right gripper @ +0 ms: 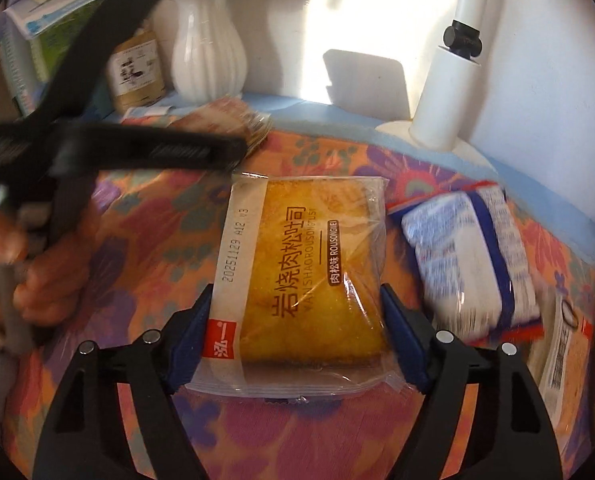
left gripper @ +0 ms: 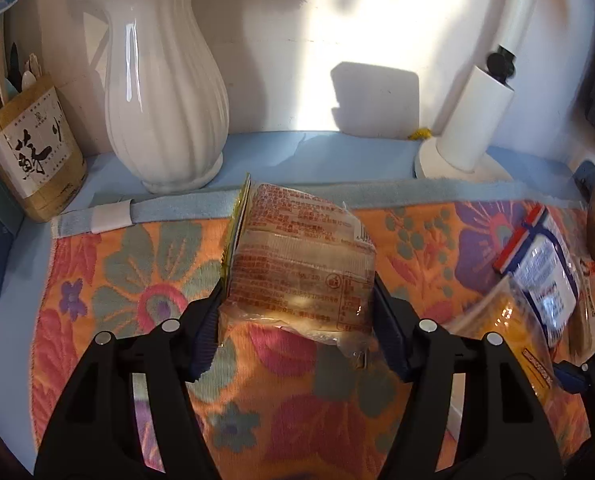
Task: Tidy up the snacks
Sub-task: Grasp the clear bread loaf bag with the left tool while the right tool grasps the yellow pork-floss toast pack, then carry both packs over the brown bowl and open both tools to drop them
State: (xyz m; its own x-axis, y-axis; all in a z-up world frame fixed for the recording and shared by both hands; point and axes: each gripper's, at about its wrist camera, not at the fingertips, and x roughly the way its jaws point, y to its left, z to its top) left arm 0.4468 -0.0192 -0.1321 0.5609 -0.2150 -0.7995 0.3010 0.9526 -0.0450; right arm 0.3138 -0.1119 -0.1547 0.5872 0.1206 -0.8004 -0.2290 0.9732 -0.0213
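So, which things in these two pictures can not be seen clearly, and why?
- Blue-and-white packet, right wrist view: motion blur makes its print unreadable.
- Packet with a barcode, right wrist view: cut off near the right edge.
- Flowers in the white vase, left wrist view: cut off by the top edge.
- Clear packet in the left gripper, left wrist view: red print too small to read.
- Books, right wrist view: partly hidden by the left gripper.

Red-printed clear snack pack (left gripper: 297,264) tilted upright; yellow toast pack (right gripper: 309,280) flat; blue-white pack (right gripper: 469,256) beside it.
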